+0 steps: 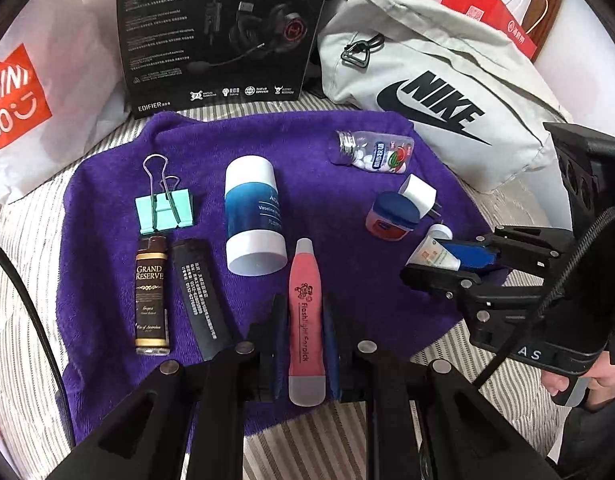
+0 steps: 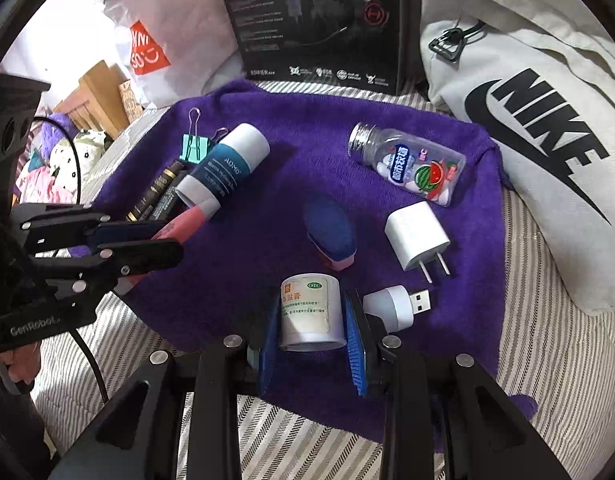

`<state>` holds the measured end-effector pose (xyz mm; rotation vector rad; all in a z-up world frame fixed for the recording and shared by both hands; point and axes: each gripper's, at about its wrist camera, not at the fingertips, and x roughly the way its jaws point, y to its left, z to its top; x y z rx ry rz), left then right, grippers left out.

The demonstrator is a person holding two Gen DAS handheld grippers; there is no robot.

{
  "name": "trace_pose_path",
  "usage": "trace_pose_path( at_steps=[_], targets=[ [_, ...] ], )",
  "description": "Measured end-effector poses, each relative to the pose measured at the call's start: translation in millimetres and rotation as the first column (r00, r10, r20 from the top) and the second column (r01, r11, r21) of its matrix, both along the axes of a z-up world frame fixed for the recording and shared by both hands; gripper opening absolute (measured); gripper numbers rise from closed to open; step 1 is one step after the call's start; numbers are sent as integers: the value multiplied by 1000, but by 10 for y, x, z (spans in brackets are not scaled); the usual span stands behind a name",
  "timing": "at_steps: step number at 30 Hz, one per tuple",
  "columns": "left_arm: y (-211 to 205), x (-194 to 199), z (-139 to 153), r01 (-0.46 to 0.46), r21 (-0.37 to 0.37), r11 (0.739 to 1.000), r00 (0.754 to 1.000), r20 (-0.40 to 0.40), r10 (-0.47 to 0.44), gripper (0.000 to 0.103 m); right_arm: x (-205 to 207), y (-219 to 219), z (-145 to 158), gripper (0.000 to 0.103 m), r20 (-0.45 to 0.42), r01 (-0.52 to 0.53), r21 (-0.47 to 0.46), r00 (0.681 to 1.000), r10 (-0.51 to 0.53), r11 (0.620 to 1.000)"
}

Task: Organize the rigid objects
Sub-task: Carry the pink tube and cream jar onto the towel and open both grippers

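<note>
From the left wrist view, we are closing our left tongs (image 1: 305, 320) around the pink flashlight (image 1: 305, 322), which is lying lengthwise on the purple towel (image 1: 107, 280) spread over the striped bed (image 1: 27, 320). The blue pads are sitting tight along both its sides, so we are judging it pinched. To its left a row is forming: the black bar (image 1: 199, 300), the Grand Reserve lighter (image 1: 151, 294), the mint binder clip (image 1: 165, 210) and the Vaseline tube (image 1: 253, 214). The flashlight looks ready to be slid in beside that row.

From the right wrist view, our right tongs (image 2: 311, 320) are bracketing the white ointment tube (image 2: 309, 312). The pads are standing close on either side, but we cannot tell whether they are pressing it yet. The USB plug light (image 2: 395, 304) is lying just beside the right pad, with the wall charger (image 2: 417, 236), the Vaseline jar (image 2: 329, 232) and the mint bottle (image 2: 411, 168) beyond. The next move is calling for a firm squeeze, then a lift clear of the USB light.
</note>
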<state>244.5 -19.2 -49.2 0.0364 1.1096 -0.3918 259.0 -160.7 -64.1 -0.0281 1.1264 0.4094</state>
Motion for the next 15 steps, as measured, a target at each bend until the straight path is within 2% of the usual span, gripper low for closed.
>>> trace_pose_path(
  at_steps=[4,9,15],
  targets=[
    [13,57,-69,3,-5,1000,1000,-13,-3,17,27,36,-50,30,-1,-19,-8,1000,19,1000],
    [-31,117,-145,20,38,999,1000,-18,-20,17,47,74,-74,31,13,-45,-24,999,45,999],
    [-57,190,-177,34,56,998,999,-26,-33,17,82,88,-84,31,22,-73,-30,997,74,997]
  ],
)
